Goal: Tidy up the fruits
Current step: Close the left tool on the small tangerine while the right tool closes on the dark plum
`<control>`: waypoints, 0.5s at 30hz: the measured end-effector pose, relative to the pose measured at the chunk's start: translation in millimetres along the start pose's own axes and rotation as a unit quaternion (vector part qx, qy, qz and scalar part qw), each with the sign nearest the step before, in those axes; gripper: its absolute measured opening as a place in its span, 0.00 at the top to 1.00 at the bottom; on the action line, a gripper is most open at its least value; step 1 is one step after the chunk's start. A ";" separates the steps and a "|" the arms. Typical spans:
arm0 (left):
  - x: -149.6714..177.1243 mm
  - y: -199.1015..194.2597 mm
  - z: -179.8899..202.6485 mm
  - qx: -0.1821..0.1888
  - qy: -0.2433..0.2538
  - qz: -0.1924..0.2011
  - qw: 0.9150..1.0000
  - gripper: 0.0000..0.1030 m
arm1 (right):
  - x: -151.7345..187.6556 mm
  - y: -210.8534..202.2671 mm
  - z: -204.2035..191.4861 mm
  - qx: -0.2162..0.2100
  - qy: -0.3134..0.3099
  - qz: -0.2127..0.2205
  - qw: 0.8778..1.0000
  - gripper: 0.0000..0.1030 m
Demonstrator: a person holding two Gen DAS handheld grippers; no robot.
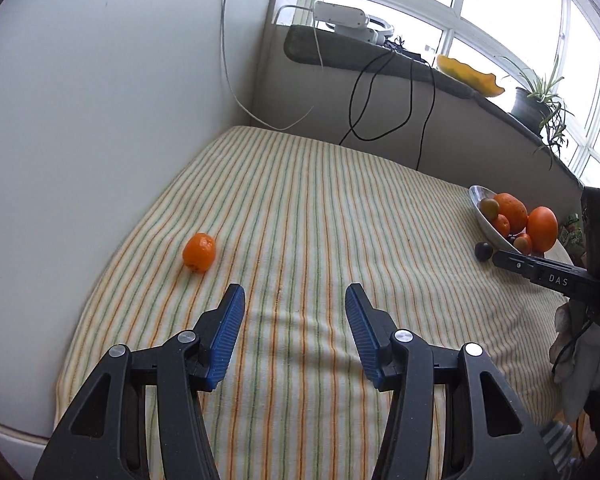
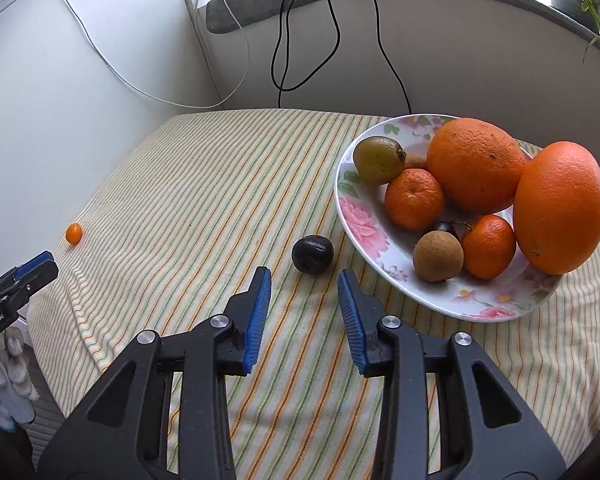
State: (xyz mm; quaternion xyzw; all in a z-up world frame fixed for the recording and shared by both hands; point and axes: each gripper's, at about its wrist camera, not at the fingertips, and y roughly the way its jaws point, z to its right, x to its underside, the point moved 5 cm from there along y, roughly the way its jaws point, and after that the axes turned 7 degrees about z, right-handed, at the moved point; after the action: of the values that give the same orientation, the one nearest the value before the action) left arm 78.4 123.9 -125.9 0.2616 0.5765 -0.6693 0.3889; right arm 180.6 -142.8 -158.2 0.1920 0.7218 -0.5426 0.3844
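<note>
A small orange fruit lies on the striped cloth, ahead and left of my open, empty left gripper; it also shows far left in the right wrist view. A dark plum lies on the cloth just ahead of my open, empty right gripper, beside a floral plate. The plate holds two big oranges, two mandarins, a kiwi and a brown fruit. The left wrist view shows the plum, the plate and the right gripper at the right.
The striped cloth covers the table, which stands against a white wall on the left. Black and white cables hang behind it. A windowsill ledge carries a device, a yellow bowl and a potted plant.
</note>
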 end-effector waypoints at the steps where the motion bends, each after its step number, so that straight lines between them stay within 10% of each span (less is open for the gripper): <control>1: 0.0 0.6 -5.8 -0.006 -0.004 0.000 1.000 0.50 | 0.2 1.2 -1.5 0.002 -0.002 -0.001 1.000 0.64; 15: -8.1 28.2 -45.7 -0.051 -0.011 -0.015 0.999 0.50 | -5.2 19.4 -0.8 0.022 -0.008 -0.007 1.000 0.64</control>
State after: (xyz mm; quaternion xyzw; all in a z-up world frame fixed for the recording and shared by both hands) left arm 101.7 169.3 -144.5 0.2254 0.6095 -0.6475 0.3980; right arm 197.0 -134.8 -166.4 0.1904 0.7081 -0.5624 0.3821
